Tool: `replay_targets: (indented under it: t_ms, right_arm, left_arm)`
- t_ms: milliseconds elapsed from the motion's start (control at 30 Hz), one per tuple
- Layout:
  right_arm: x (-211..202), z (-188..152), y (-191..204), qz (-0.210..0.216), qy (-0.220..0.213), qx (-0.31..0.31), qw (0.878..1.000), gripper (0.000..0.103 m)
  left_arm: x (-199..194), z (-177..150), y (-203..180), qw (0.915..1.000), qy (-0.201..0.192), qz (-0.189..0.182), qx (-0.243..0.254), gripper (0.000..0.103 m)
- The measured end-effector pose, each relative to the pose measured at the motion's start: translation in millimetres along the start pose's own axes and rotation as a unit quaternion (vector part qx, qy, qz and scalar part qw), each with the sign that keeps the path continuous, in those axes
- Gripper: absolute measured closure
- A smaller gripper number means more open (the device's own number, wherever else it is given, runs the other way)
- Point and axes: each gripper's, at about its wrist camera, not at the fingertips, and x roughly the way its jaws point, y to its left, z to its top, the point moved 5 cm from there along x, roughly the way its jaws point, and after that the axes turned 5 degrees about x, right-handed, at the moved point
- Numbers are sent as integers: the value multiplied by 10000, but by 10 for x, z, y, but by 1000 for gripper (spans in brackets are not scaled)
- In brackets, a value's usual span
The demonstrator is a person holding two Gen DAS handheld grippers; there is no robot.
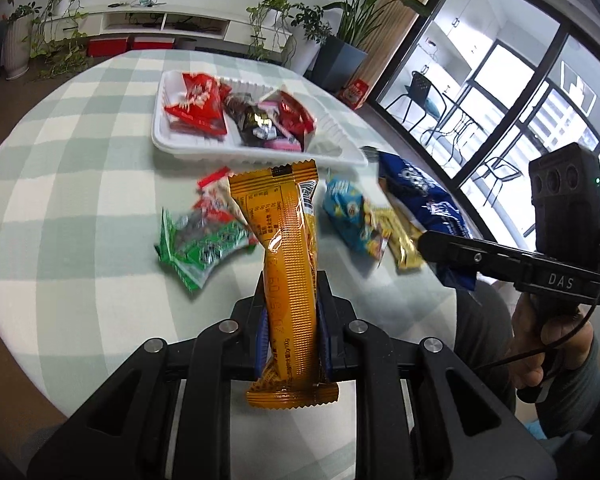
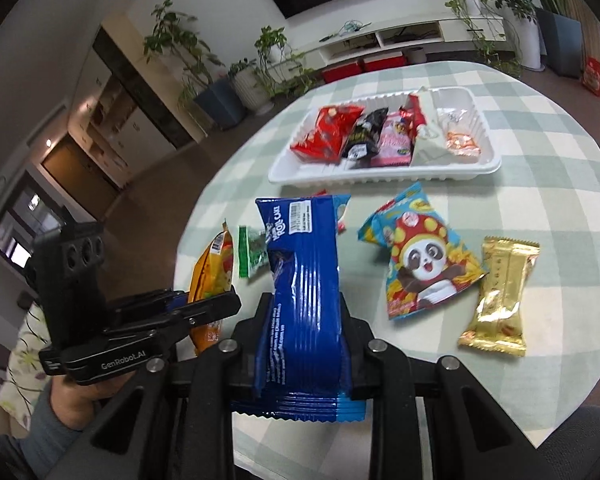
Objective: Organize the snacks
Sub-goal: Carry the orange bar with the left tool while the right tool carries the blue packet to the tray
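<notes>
My left gripper [image 1: 291, 286] is shut on an orange snack bar packet [image 1: 288, 232], which stands upright between the pads above the checked table. My right gripper [image 2: 304, 300] is shut on a blue roll cake packet [image 2: 304, 276], also held lengthwise and lifted. The left wrist view shows the right gripper [image 1: 430, 246] at the right with the blue packet [image 1: 420, 196]. In the right wrist view, the left gripper [image 2: 216, 300] is at the left with the orange packet [image 2: 214, 268]. Beyond both lies a white tray [image 1: 256, 154] with several snack packets in it.
Loose on the green-checked tablecloth [image 2: 540, 160] are a panda packet [image 2: 424, 268], a gold packet [image 2: 500, 292], a green packet [image 1: 196, 244] and a red-white packet [image 1: 212, 196]. The round table's edge curves close on both sides. A person's hand [image 1: 548, 336] holds the right grip.
</notes>
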Motion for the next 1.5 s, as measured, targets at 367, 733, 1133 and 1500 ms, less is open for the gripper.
replay_targets:
  t_ms: [367,733,1133,1500]
  right_arm:
    - [-492,766,-343,-289,-873,174,9956,74]
    - [-305,1659,-604,-658,-1241,198,9899,74]
    - [645,1839,-1091,-1125,-527,376,9915,73]
    - [1061,1724,-1257,-1461,-74,311,9887,73]
  left_arm:
    - [-98,1041,172,9987,-412,171,255,85]
    - [528,1912,369,9983,-157,316,461,86]
    - [1454,1993,695,9973,328,471,448,85]
    - [1803,1920,810,9959,518,576,459,85]
